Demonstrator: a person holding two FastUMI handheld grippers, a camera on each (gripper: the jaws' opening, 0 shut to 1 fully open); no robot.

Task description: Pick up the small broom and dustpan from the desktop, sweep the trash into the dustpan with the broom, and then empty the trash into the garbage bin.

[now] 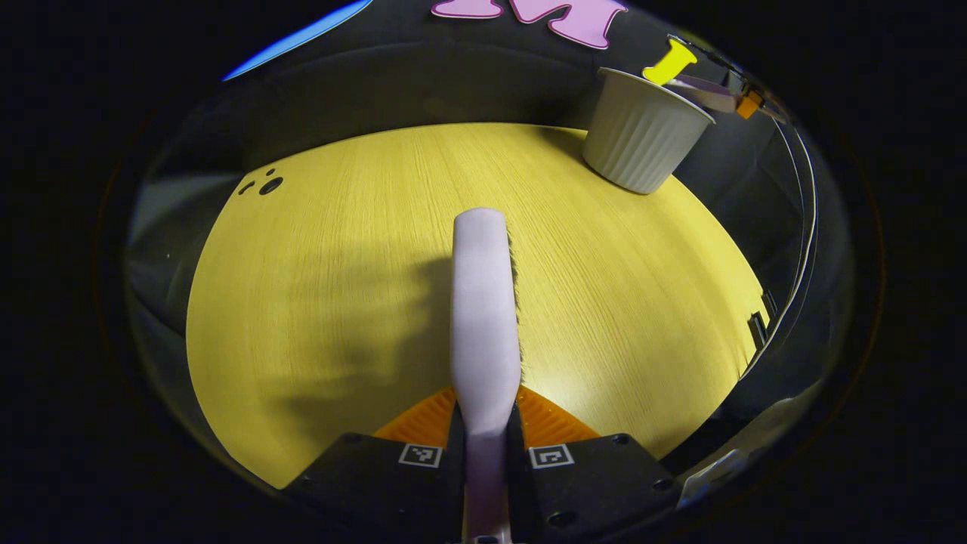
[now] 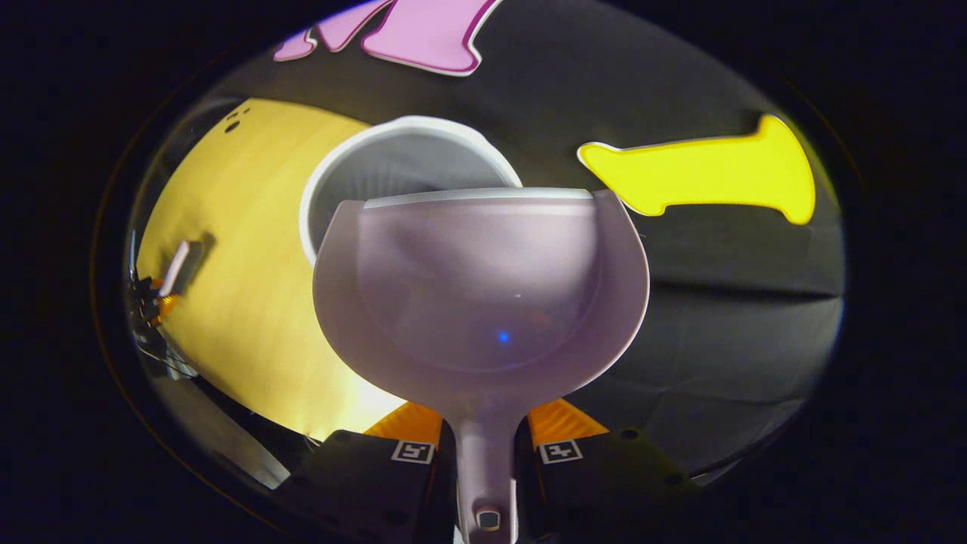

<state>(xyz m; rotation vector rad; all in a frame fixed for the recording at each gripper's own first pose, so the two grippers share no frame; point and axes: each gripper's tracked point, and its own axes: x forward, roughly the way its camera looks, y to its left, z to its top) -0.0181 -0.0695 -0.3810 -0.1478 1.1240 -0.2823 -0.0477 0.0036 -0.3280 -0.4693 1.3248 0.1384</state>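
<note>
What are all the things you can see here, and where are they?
Broom: one, pale lilac, held over the table, handle between the left gripper's fingers.
Dustpan: one, pale lilac, held up by its handle in front of the bin's mouth.
Garbage bin: one, white, ribbed, at the table's far edge.
Table: one, yellow wood grain, dark holes near one corner.
Left gripper: one, shut on the broom.
Right gripper: one, shut on the dustpan.

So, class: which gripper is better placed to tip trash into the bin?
Right. The right gripper holds the dustpan just before the bin; the left gripper holds the broom farther off.
</note>
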